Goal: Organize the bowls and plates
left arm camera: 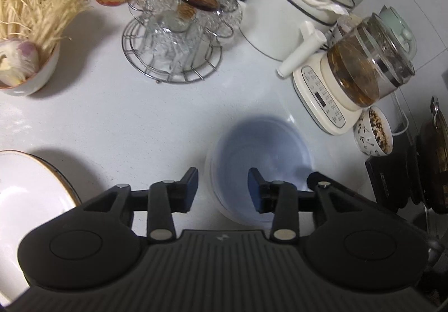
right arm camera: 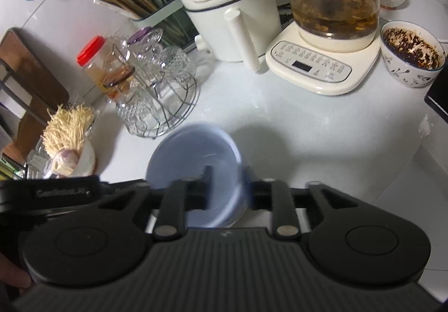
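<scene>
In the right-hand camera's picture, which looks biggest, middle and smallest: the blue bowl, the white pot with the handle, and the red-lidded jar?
1. White pot and blue bowl: they look about alike; the bowl is nearer the camera and partly hidden by the gripper, so I won't rank them.
2. Red-lidded jar: clearly smallest.

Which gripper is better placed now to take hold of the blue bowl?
Probably the right gripper: its open jaws already straddle the blue bowl's rim. The left gripper is open too, but the bowl lies ahead, offset toward one finger.
</scene>
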The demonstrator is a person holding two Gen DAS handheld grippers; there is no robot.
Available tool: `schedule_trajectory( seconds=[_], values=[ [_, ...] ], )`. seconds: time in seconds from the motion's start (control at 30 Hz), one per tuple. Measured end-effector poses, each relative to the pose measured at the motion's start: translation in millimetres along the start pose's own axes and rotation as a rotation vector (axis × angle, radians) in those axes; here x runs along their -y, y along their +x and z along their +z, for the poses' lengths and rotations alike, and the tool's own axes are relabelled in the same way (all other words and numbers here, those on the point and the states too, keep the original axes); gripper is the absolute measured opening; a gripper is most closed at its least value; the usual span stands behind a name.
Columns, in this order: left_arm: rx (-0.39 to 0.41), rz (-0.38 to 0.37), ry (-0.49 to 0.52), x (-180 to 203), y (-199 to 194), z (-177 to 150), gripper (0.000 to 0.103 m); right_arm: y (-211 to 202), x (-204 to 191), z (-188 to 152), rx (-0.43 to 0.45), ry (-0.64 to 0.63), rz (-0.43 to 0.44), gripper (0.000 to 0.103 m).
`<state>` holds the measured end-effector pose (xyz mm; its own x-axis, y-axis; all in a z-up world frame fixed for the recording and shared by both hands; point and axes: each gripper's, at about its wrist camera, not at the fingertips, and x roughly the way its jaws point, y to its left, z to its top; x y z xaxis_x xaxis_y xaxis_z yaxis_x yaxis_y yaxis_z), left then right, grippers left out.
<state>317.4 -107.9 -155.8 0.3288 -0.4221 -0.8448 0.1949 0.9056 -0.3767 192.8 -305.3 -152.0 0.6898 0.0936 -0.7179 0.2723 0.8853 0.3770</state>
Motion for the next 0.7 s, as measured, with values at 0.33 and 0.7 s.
schedule_trajectory(
  seconds=[0.33, 0.7],
  values=[
    [-0.003, -0.022, 0.050, -3.1, 6.7, 2.0, 0.064, 30.2, 17.2, 2.1, -0.063, 0.087, 0.065, 0.059],
    [-0.024, -0.043, -0.023, -17.8, 28.7, -2.6, 0.064, 65.2, 21.8, -18.8, -0.174, 0.178, 0.057, 0.030]
  ],
)
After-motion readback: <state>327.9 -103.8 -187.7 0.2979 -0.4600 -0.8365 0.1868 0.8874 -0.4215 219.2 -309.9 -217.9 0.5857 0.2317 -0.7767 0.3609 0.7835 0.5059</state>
